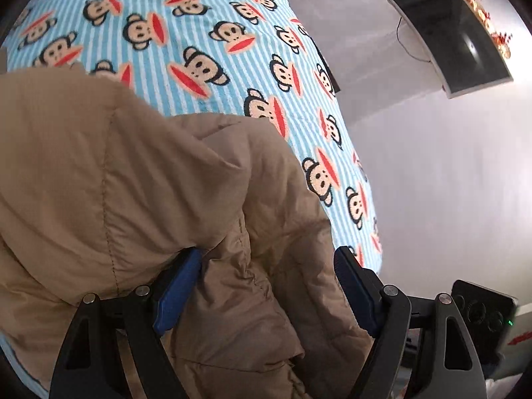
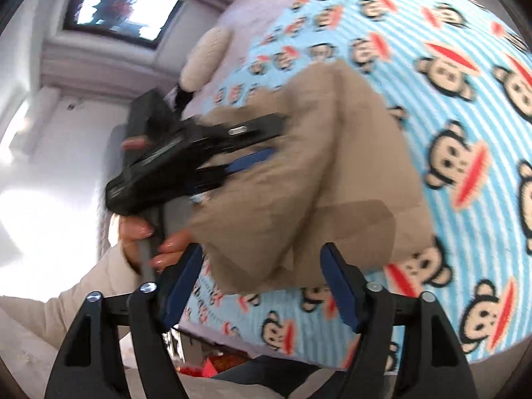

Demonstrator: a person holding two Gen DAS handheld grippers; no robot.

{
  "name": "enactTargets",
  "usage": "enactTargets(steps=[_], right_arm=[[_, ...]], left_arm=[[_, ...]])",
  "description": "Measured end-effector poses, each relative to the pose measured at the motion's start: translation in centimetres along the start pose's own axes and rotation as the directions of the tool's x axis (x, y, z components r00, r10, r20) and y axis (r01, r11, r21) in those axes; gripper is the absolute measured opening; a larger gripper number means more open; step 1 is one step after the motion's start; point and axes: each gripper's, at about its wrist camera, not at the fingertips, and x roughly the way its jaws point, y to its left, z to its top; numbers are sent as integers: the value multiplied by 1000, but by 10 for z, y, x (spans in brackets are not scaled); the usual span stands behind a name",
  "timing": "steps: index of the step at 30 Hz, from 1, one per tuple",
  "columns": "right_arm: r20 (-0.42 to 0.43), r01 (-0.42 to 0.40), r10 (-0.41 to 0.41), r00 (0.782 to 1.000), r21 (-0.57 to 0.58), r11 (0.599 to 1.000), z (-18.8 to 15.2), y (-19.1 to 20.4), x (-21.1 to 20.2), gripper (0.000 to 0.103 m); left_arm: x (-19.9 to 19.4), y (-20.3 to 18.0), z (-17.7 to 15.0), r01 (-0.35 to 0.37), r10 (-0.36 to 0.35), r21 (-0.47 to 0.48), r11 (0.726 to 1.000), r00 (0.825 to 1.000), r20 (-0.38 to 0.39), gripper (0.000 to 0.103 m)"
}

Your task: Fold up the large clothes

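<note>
A tan padded jacket [image 1: 133, 183] lies bunched on a bed covered by a blue-and-white striped blanket with monkey faces [image 1: 199, 33]. My left gripper [image 1: 267, 252] stands open over the jacket's near edge; quilted fabric lies between its blue pads, and the left pad [image 1: 179, 289] is tucked under a fold. In the right wrist view, a hand [image 2: 149, 236] holds that left gripper [image 2: 276, 138] against the jacket's [image 2: 316, 173] left side. My right gripper [image 2: 262, 249] is open just short of the jacket's near corner, holding nothing.
A dark screen [image 1: 445, 30] hangs on the wall, with a cable below it. A black device [image 1: 482, 316] sits by the bed's near corner. A white cushion [image 2: 206, 56] lies at the bed's far end, below a window [image 2: 123, 10]. Red items [image 2: 212, 369] lie beneath the bed edge.
</note>
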Motion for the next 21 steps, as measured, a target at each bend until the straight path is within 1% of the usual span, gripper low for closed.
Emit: enactTargets(steps=[1, 2, 3, 4, 5, 6, 7, 9, 10, 12, 13, 14, 15, 16, 17, 18, 19, 20, 21], right_arm=[[-13, -1, 0, 1000, -19, 1000, 2, 7, 11, 78], [-18, 15, -16, 1000, -24, 1000, 3, 9, 19, 77], [-28, 50, -51, 998, -30, 998, 5, 11, 27, 73], [-25, 99, -100, 995, -40, 994, 8, 14, 38, 31], [-20, 145, -146, 989, -34, 989, 11, 12, 42, 11], [-4, 182, -183, 983, -23, 983, 14, 9, 41, 10], [16, 202, -202, 979, -18, 979, 13, 7, 39, 10], [26, 245, -244, 969, -15, 969, 11, 1, 36, 10], [23, 266, -265, 964, -11, 964, 9, -4, 35, 9], [5, 291, -291, 957, 24, 956, 5, -23, 32, 9], [1, 296, -296, 955, 41, 954, 5, -33, 29, 10], [-5, 303, -303, 953, 56, 951, 3, -40, 31, 10], [-19, 310, -309, 951, 75, 948, 1, -48, 32, 10], [-31, 296, -295, 955, 94, 950, 0, -54, 28, 10], [-38, 258, -256, 966, 111, 960, -1, -56, 24, 10], [-27, 225, -224, 974, 103, 969, 0, -51, 14, 10], [-6, 213, -213, 977, 74, 974, 4, -41, 0, 14], [14, 205, -206, 978, 52, 977, 7, -32, -10, 15], [36, 172, -173, 984, 27, 985, 12, -21, -25, 23]], left_arm=[[-5, -8, 0, -11, 11, 17, 1000, 1000, 13, 82], [-16, -10, 0, -19, 17, 44, 999, 999, 46, 82], [-31, -8, -1, -36, 29, 75, 997, 995, 92, 82], [-47, -3, -3, -61, 48, 94, 994, 990, 132, 82], [-69, 1, -8, -108, 85, 112, 988, 977, 195, 82], [-90, 8, -16, -150, 118, 117, 982, 963, 241, 82], [-103, 17, -15, -202, 164, 108, 973, 944, 286, 82], [-126, 51, -16, -317, 281, 51, 947, 895, 347, 82], [-129, 70, -14, -365, 335, 19, 931, 875, 349, 82], [-133, 104, -16, -436, 421, -29, 899, 847, 323, 82], [-126, 125, -14, -463, 458, -59, 885, 839, 294, 82], [-122, 135, -13, -456, 458, -75, 887, 845, 277, 82], [-110, 145, -9, -435, 442, -88, 896, 857, 264, 82], [-102, 149, -7, -428, 440, -104, 898, 861, 255, 82], [-96, 150, -5, -433, 445, -106, 895, 858, 257, 82], [-89, 149, -2, -437, 449, -104, 893, 854, 263, 82], [-85, 147, -1, -436, 448, -104, 894, 853, 269, 82], [-81, 146, 0, -433, 445, -106, 895, 853, 272, 82], [-78, 147, 0, -433, 445, -106, 895, 853, 273, 82]])
